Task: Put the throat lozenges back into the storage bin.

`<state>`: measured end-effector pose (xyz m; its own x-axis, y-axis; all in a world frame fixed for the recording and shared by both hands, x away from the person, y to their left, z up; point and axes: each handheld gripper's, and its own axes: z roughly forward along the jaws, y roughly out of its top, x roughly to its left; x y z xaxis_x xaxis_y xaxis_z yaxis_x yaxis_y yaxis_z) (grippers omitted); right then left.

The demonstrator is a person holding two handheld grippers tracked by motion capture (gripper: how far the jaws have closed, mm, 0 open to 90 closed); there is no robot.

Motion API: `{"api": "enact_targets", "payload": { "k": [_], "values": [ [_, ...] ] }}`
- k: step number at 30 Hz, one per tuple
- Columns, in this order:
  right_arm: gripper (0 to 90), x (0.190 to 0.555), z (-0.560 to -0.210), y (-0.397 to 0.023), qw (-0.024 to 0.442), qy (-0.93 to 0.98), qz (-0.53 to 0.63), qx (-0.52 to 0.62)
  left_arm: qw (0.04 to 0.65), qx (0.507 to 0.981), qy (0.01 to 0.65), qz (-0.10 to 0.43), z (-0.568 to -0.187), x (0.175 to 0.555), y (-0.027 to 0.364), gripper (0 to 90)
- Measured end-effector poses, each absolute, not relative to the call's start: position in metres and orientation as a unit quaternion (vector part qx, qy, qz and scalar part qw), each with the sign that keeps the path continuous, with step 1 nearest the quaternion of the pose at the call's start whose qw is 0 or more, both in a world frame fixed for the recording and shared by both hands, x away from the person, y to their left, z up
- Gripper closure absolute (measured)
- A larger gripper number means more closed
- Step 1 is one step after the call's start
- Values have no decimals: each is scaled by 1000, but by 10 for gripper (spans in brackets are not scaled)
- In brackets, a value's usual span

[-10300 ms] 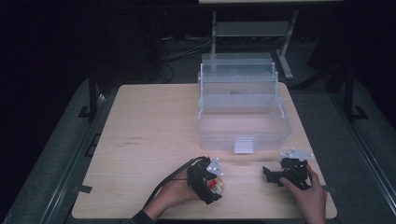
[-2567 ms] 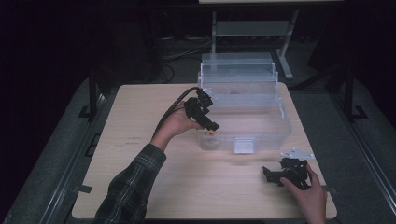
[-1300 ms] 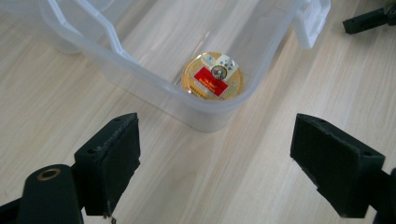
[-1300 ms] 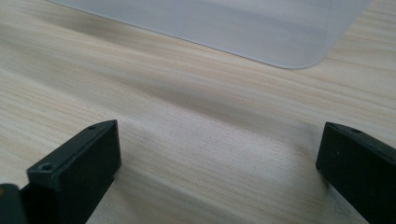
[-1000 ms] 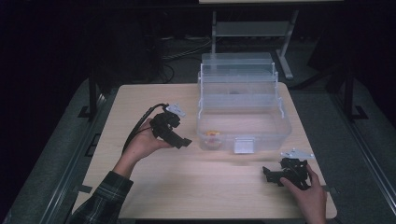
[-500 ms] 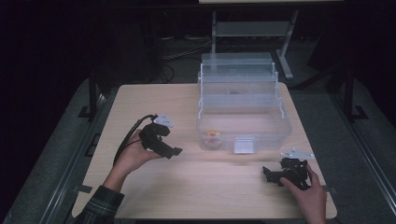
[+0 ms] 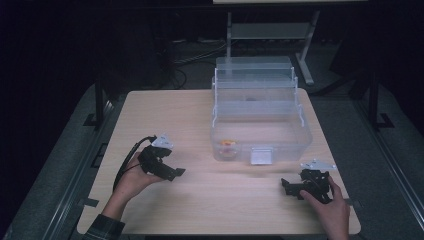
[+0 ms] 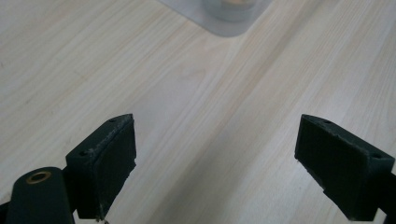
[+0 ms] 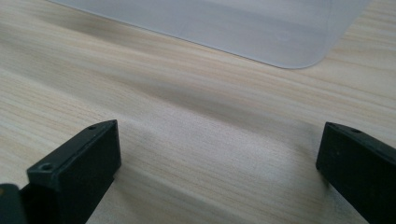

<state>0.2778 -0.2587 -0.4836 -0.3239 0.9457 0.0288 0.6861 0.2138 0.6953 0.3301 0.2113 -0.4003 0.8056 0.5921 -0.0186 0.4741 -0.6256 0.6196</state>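
A clear plastic box [image 7: 300,134] with its lid tipped back stands at the table's middle right. A small orange and white object [image 7: 228,145] lies inside, at the box's front left corner. My left gripper [image 7: 175,173] hovers low over the table to the left of the box, open and empty. In the left gripper view my left gripper [image 8: 215,163] points at bare wood, with the box corner [image 8: 219,25] and the orange object [image 8: 232,3] at the top. My right gripper [image 7: 286,186] rests near the front right edge, and my right gripper [image 9: 217,163] stands open on bare wood before the box base [image 9: 233,28].
The wooden table [image 7: 170,115] has bare room at the left and back left. A white latch [image 7: 261,156] sits on the box's front wall. Dark floor, cables and a metal stand [image 7: 270,30] lie beyond the table's far edge.
My left gripper carried the small object to the box, let it go inside, then drew back left and toward the front edge, empty. The right gripper has stayed in place.
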Motion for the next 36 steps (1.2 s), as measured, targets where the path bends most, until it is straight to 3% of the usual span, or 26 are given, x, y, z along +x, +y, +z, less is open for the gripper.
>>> {"api": "enact_targets", "payload": {
  "k": [36],
  "values": [
    [0, 278, -484, -259, 208, 751, 313, 543, 314, 879, 335, 130, -456, 283, 269, 120]
  ]
}}
